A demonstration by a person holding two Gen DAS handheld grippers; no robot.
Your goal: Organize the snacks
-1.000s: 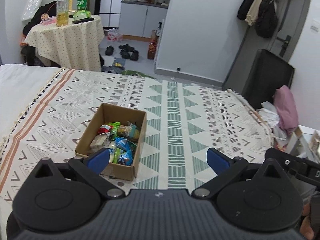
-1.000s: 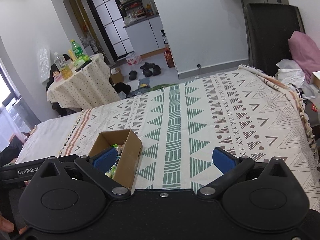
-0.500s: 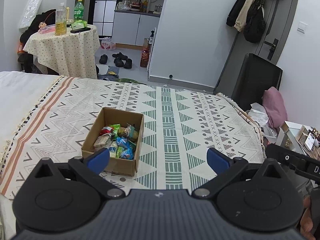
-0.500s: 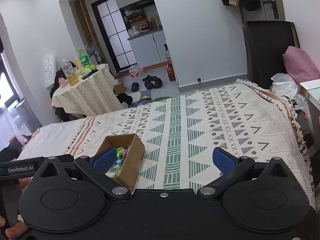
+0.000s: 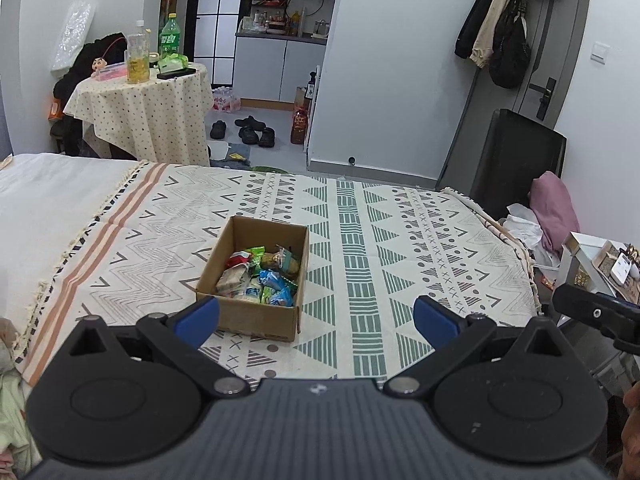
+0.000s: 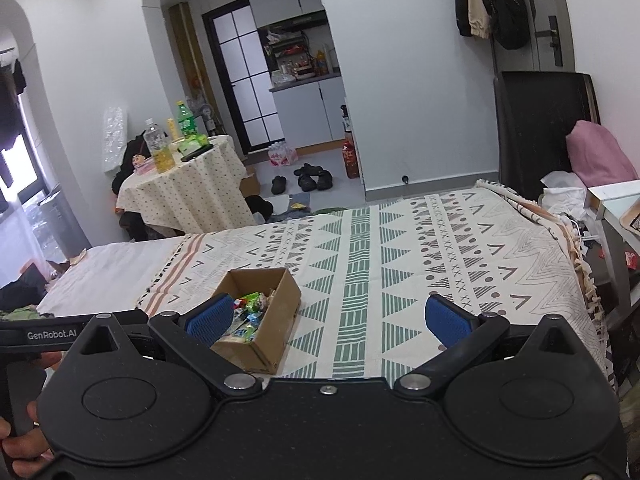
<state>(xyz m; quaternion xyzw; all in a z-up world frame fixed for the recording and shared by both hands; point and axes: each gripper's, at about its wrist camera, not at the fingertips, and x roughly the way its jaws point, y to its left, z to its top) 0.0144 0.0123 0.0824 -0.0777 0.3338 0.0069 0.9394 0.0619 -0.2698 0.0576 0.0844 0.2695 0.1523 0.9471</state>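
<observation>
Hovering above the near edge of the bed, the left hand-held gripper (image 5: 316,316) has its blue-padded fingers spread wide with nothing between them, and the right hand-held gripper (image 6: 330,316) is spread the same way, also empty. In the right wrist view a hand (image 6: 18,446) grips a black handle at the lower left corner. Just beyond the fingers lies the patterned blanket (image 5: 400,248), cream with green triangles and grey zigzags, draped over the bed (image 5: 44,200), whose white sheet shows bare on the left. On the blanket, left of its green centre stripe, sits an open cardboard box (image 5: 256,316), and inside it lie the snacks (image 5: 260,276), a loose heap of small wrapped packets in green, blue, red and tan. Neither gripper touches the box. To the right of the bed a pink cushion (image 5: 556,208) rests against a black chair (image 5: 516,152). Farther off on the left stands a round counter under a dotted cloth (image 5: 148,112), carrying bottles (image 5: 138,58). Shoes (image 5: 248,132) lie on the floor beyond, and coats (image 5: 496,20) hang by the door on the far right.
</observation>
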